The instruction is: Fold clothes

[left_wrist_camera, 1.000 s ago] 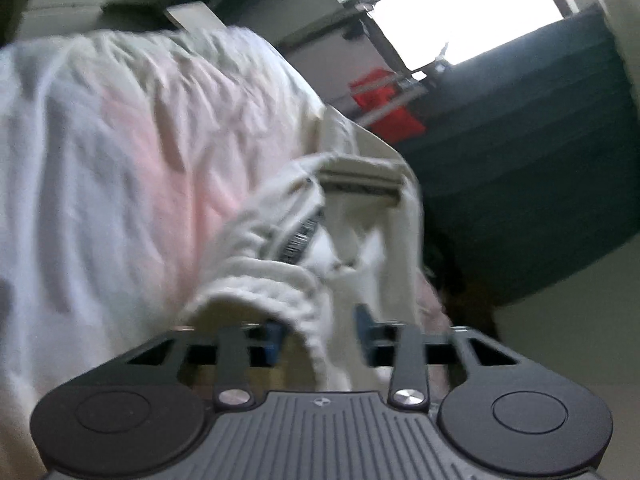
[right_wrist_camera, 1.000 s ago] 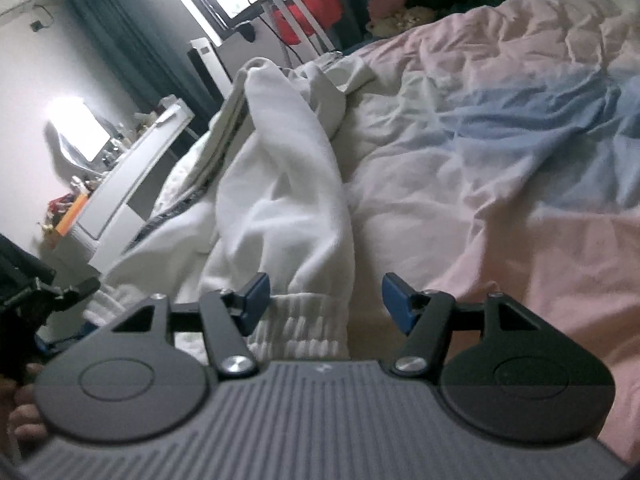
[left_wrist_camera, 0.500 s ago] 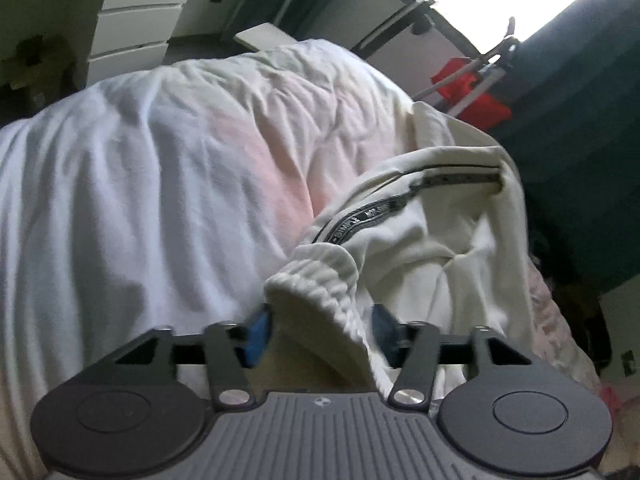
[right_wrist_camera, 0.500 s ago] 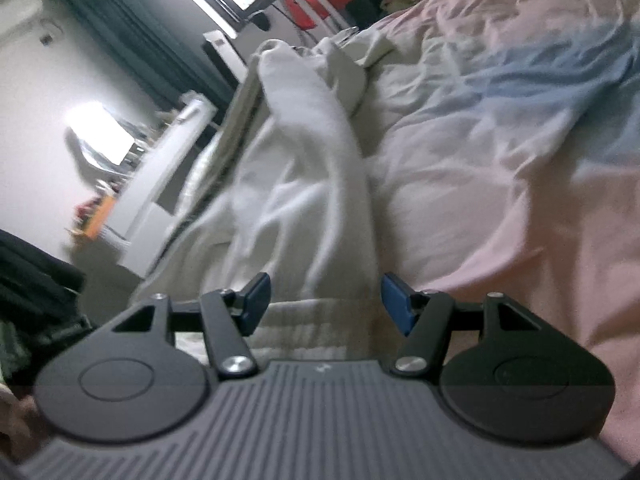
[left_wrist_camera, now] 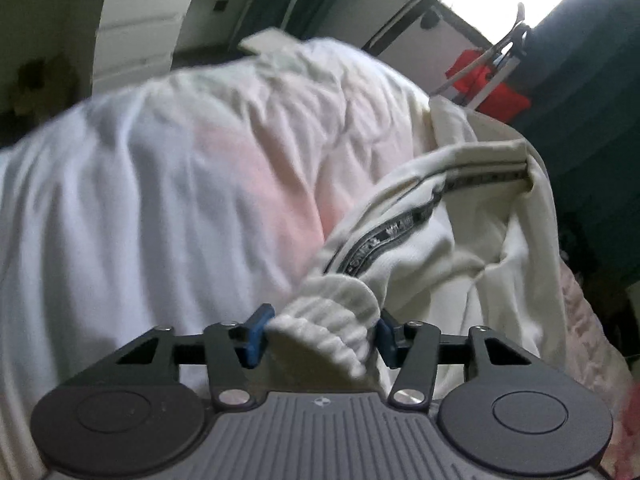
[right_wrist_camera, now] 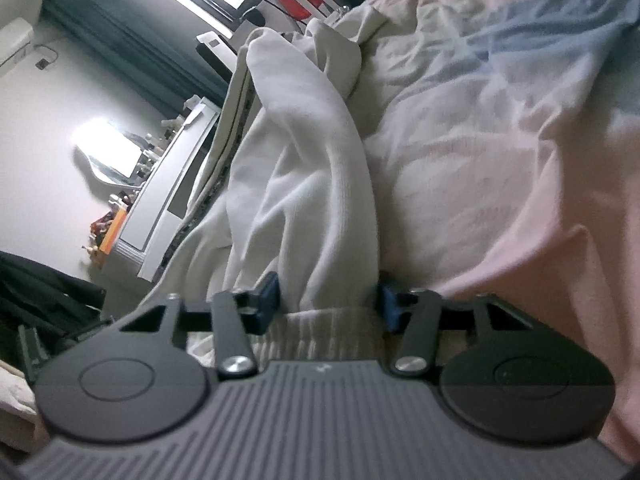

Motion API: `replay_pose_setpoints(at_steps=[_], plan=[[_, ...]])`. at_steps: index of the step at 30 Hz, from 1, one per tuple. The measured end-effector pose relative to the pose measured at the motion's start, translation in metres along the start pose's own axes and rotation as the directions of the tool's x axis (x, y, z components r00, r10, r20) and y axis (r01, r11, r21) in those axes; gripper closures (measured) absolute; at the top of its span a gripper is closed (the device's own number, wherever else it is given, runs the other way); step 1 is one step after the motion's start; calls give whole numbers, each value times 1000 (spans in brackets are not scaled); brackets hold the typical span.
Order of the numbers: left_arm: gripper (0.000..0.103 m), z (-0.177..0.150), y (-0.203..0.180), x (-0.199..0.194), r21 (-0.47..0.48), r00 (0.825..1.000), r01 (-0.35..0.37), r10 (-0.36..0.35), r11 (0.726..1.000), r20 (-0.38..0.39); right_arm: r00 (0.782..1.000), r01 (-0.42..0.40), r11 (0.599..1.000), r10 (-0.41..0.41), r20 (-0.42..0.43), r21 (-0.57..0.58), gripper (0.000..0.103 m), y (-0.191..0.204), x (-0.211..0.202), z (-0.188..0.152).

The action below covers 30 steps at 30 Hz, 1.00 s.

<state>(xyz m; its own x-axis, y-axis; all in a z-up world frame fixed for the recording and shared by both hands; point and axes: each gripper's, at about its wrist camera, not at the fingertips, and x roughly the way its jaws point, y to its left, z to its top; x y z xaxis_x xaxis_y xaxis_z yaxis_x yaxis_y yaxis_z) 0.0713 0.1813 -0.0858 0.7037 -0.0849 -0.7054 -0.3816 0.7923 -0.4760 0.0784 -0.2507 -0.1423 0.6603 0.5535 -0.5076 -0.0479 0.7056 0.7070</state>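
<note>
A cream-white sweatshirt (left_wrist_camera: 472, 240) with a dark lettered stripe lies on a pastel bedspread (left_wrist_camera: 160, 200). In the left wrist view a ribbed cuff (left_wrist_camera: 332, 320) sits between the blue pads of my left gripper (left_wrist_camera: 322, 336), whose jaws stand wide and do not clamp it. In the right wrist view the sweatshirt (right_wrist_camera: 304, 168) runs away from me as a long sleeve, and its ribbed band (right_wrist_camera: 328, 324) lies between the wide-set pads of my right gripper (right_wrist_camera: 326, 306).
White drawers (left_wrist_camera: 140, 32) stand beyond the bed on the left. A drying rack with a red cloth (left_wrist_camera: 492, 88) stands by the bright window and dark curtain (left_wrist_camera: 592, 80). A white desk with clutter (right_wrist_camera: 160, 184) is left of the bed; pink-and-blue bedding (right_wrist_camera: 500, 120) spreads right.
Both cameras swung and dropped closer to the bed. The left jaws have widened around the cuff. The ribbed band has slid deeper between the right pads.
</note>
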Motion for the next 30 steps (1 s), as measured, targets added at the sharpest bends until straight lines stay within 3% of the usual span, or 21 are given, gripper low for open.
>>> replay_pose_setpoints(at_steps=[2, 5, 6, 10, 13, 16, 19, 24, 27, 30], plan=[[58, 3, -4, 0, 15, 1000, 2, -2, 1000, 31, 1000, -12, 1000, 11, -3, -9, 68, 2, -1, 0], [76, 9, -14, -9, 58, 997, 2, -6, 998, 75, 999, -43, 998, 44, 20, -41, 74, 16, -11, -5], [84, 14, -21, -11, 114, 997, -29, 20, 993, 75, 998, -51, 998, 52, 26, -27, 75, 22, -15, -11], [86, 49, -25, -15, 131, 992, -67, 52, 989, 118, 994, -92, 996, 91, 55, 20, 80, 55, -25, -39], [87, 95, -23, -17, 144, 987, -90, 69, 986, 147, 983, -176, 982, 171, 68, 72, 82, 93, -9, -66], [88, 151, -20, -24, 154, 975, -122, 89, 981, 203, 971, -236, 971, 234, 46, 42, 83, 140, 25, -78], [88, 205, -18, -27, 215, 939, -210, 135, 954, 317, 945, -327, 944, 327, 9, 46, 86, 188, 72, -78], [88, 288, 4, 13, 197, 878, -372, 276, 907, 390, 899, -426, 904, 426, -101, 30, 90, 257, 168, -75], [87, 316, 19, 61, 216, 869, -421, 324, 881, 373, 888, -430, 903, 427, -171, 24, 93, 276, 228, -72], [86, 324, 35, 113, 212, 880, -435, 364, 875, 305, 889, -405, 913, 403, -216, 38, 93, 277, 268, -66]])
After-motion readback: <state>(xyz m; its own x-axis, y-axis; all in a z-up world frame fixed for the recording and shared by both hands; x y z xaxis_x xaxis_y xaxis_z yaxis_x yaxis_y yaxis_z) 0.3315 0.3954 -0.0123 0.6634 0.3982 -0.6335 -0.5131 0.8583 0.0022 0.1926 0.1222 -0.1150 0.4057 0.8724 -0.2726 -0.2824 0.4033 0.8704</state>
